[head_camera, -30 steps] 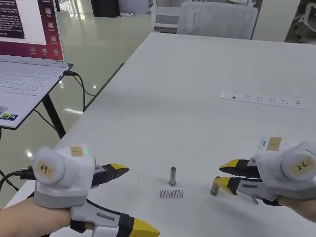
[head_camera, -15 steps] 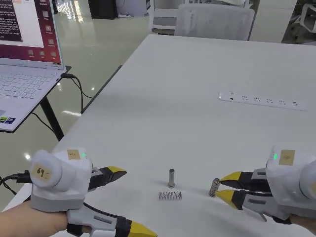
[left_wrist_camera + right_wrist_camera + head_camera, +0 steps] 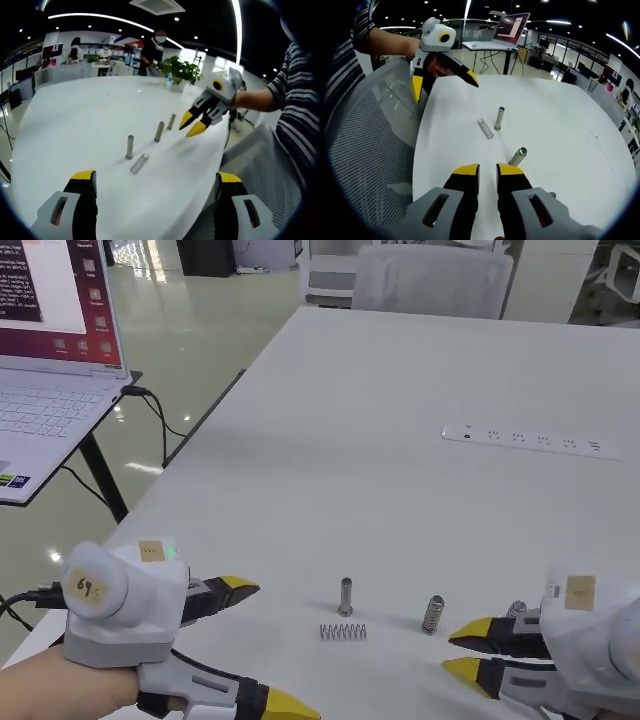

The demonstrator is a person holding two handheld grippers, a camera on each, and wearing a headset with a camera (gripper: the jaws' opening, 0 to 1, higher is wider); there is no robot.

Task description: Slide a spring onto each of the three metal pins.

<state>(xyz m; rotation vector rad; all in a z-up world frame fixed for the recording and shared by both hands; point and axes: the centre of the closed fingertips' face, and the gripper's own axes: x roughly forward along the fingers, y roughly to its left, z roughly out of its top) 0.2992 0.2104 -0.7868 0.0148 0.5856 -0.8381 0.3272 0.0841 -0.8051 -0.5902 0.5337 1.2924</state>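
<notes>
The right gripper (image 3: 455, 651) has drawn back from the spring-wrapped pin (image 3: 433, 613), its yellow-tipped jaws slightly parted and empty. The left gripper (image 3: 282, 648) hangs wide open. A smooth steel pin (image 3: 345, 596) stands upright on the white table (image 3: 400, 440). Just in front of it a coiled wire spring (image 3: 343, 631) lies flat, its long axis running left to right.

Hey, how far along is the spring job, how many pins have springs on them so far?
The sprung pin wears its spring, so that one looks done. Nothing is in hand: the left gripper and the right gripper are both open and empty. The bare pin needs the loose spring lying beside it. The third pin is half hidden; I cannot tell its state.
</notes>
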